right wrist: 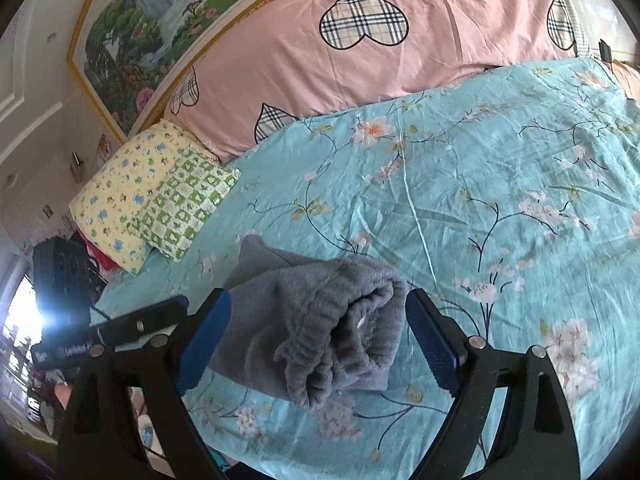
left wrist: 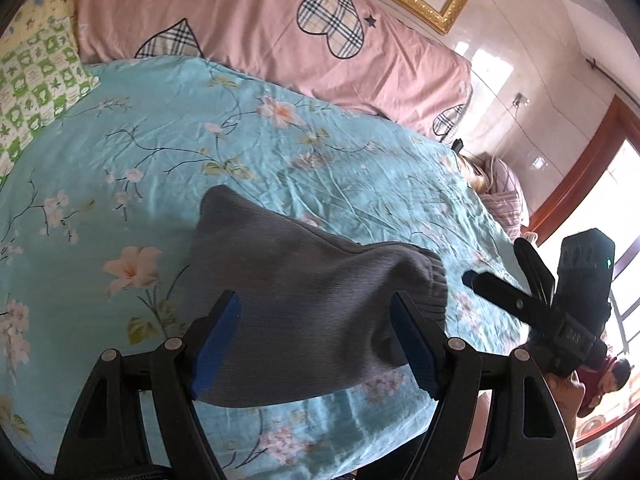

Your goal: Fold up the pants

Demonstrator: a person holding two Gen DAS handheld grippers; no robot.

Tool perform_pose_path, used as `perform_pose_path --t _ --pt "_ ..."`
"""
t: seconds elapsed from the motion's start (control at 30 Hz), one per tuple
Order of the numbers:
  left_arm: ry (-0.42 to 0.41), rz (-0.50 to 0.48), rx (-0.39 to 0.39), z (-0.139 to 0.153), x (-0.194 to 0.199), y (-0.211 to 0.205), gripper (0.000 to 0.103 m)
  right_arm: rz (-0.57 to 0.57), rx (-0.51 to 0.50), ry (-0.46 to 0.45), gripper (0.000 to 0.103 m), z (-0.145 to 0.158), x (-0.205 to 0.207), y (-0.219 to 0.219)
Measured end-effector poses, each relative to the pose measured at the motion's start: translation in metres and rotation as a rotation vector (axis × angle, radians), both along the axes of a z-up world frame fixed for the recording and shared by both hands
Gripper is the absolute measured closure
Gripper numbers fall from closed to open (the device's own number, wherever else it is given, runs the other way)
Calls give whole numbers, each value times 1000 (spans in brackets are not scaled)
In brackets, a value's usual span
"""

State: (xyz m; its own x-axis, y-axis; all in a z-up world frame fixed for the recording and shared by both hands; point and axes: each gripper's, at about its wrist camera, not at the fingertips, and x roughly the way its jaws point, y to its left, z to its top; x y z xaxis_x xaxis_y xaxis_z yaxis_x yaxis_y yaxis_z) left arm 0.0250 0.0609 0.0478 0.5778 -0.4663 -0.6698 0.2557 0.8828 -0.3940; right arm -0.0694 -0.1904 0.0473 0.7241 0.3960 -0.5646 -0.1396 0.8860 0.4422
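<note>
Before you: turquoise floral bedsheet (right wrist: 500,184) with a pink heart-patterned quilt (right wrist: 400,56) behind it. Your right view alone shows the framed landscape painting (right wrist: 132,48) and two small pillows (right wrist: 136,200). Folded grey pants (left wrist: 304,304) lie on the sheet. Left gripper (left wrist: 316,340) and right gripper (right wrist: 320,340): jaws spread wide, either side of the bundle, gripping nothing.

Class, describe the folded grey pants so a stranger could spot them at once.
Find the bed with the turquoise floral sheet. Near its front edge, away from the pink heart-patterned quilt, lie the pants. They are the only plain grey thing there, a thick bundle showing a gathered waistband.
</note>
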Motion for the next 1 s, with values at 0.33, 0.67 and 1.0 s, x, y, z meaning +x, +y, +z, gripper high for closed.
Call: perform_pose_path --t 0.33,0.67,1.0 --pt "17 16 13 -9 8 11 26 23 -64 45 12 -14 -5 18" --pt "43 32 20 -20 19 14 26 13 -70 81 12 -27 4 21" --pt "85 43 23 -39 38 18 26 -13 -58 129 12 -44 15 13"
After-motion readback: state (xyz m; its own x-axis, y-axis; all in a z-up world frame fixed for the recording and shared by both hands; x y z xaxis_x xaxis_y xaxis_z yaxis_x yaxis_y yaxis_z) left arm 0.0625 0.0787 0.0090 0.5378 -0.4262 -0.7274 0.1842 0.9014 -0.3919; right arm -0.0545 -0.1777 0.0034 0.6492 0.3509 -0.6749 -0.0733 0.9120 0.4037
